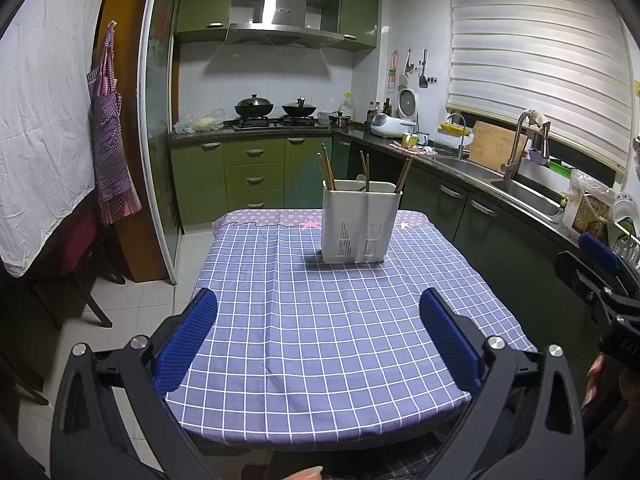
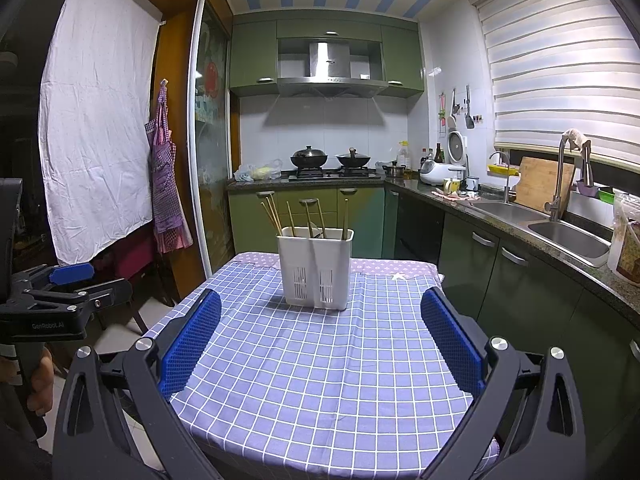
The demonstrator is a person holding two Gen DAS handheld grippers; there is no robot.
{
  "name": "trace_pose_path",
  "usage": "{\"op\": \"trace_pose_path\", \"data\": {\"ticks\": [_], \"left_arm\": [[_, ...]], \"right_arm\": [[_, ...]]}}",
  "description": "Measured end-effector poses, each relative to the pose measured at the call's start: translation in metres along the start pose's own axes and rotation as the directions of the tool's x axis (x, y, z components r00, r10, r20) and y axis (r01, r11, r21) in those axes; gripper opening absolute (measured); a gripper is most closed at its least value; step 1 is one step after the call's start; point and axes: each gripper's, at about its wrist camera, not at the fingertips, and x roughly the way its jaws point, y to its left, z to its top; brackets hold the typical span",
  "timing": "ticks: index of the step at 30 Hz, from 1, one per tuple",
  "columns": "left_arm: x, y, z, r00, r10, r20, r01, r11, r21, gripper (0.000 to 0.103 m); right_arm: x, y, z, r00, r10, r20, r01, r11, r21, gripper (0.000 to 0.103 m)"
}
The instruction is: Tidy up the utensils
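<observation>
In the left wrist view the left gripper (image 1: 318, 320) is held over the near edge of the table, its blue-padded fingers (image 1: 188, 340) spread wide with nothing between them. The right gripper (image 2: 320, 324) is likewise seen spread wide and empty in the right wrist view, above the same near edge. At 3 o'clock in the left view part of the right gripper's frame is seen, with fingers of the person's hand (image 1: 596, 376) below it; at 9 o'clock in the right view the left gripper's frame is seen side-on, gripped by a hand (image 2: 40, 380).

The table is covered by a purple checked tablecloth (image 1: 320, 340), whose near and middle parts are bare. Toward 12 o'clock, on the far half of the cloth, a white utensil holder (image 1: 360, 222) is stood upright, divided into two compartments with slotted fronts. Wooden chopsticks (image 1: 327, 168) are seen leaning in both compartments, and what looks like a pale spoon end is just visible at the rim.

Beyond the table, at 12 o'clock, green cabinets (image 1: 254, 178) and a stove with two lidded woks (image 1: 254, 106) are seen. At 2 o'clock a steel sink (image 1: 524, 192) is set in the dark counter beneath a blind.
</observation>
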Motion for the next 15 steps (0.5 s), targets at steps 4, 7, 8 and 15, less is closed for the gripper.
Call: {"op": "trace_pose_path", "data": {"ticks": [4, 7, 8, 15], "left_arm": [[0.0000, -0.0005, 0.0004, 1.000, -0.001, 0.000, 0.001, 1.000, 0.003, 0.096], [-0.0005, -0.0015, 0.0002, 1.000, 0.002, -0.001, -0.002, 1.000, 0.012, 0.096], [-0.0002, -0.0022, -0.0003, 1.000, 0.007, -0.003, -0.007, 1.000, 0.022, 0.096], [0.0006, -0.0038, 0.0004, 1.000, 0.006, -0.010, -0.006, 0.999, 0.037, 0.096]], "right_arm": [[0.0003, 0.0002, -0.0001, 1.000, 0.001, -0.002, -0.001, 1.000, 0.000, 0.098], [0.0024, 0.0011, -0.0027, 1.000, 0.000, -0.005, 0.000, 1.000, -0.001, 0.098], [0.0029, 0.0010, -0.0032, 1.000, 0.002, -0.005, -0.002, 1.000, -0.001, 0.098], [0.0058, 0.0010, -0.0071, 1.000, 0.003, -0.013, -0.003, 1.000, -0.004, 0.098]]}}
